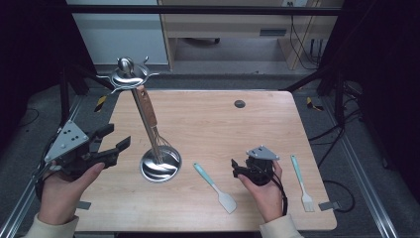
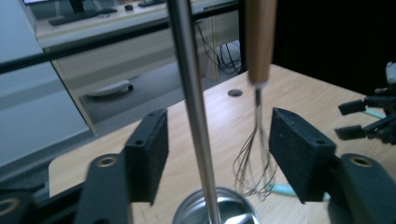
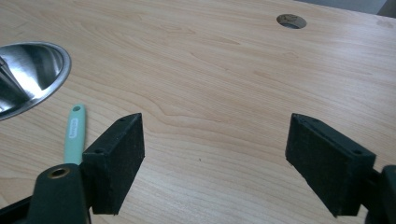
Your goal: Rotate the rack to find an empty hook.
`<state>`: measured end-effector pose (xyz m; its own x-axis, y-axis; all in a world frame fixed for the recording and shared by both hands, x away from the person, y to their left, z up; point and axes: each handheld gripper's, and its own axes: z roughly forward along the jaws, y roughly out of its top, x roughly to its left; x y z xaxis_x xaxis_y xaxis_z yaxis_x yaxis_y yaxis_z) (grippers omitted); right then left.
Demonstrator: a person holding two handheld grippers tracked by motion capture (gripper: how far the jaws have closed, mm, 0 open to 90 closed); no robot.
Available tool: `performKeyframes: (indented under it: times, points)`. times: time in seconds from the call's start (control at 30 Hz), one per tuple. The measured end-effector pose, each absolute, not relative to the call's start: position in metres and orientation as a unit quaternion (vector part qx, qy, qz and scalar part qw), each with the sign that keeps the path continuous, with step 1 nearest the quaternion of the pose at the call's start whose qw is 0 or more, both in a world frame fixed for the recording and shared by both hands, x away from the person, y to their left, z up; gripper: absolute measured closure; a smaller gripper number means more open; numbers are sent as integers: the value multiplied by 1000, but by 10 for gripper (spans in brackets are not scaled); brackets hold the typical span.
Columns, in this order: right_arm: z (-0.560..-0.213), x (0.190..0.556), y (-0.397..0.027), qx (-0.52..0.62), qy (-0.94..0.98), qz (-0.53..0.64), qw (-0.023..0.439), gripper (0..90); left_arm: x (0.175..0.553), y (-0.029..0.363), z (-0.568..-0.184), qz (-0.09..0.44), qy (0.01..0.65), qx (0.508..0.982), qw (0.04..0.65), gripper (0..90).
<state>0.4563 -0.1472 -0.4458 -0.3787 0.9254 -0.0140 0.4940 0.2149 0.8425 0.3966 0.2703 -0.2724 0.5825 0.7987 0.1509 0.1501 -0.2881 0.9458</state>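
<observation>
A steel utensil stand with a round base, a thin pole and a hooked top stands left of the table's middle. A whisk with a wooden handle hangs from it, its wires down by the base. My left gripper is raised at the table's left edge, open and pointing at the pole. In the left gripper view, the pole and whisk stand ahead of my open left gripper, which touches neither. My right gripper sits low over the table, open, near a teal spatula. Nothing lies in my right gripper.
A teal-handled fork lies near the table's right edge. A round cable hole sits at the far middle of the wooden table. In the right gripper view, the stand's base and the spatula handle are at the left.
</observation>
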Motion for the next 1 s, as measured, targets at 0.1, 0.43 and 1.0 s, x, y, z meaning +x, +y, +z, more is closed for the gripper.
performKeyframes:
  times: [0.1,0.43,1.0]
  points:
    - [-446,457,-149,490,728,394,273,205,397,264,-266,327,316,736,502,510]
    - [-446,457,-152,495,726,392,273,212,395,249,-231,352,305,697,545,807]
    - [-446,457,-152,493,728,392,272,217,402,252,-211,373,319,671,555,899]
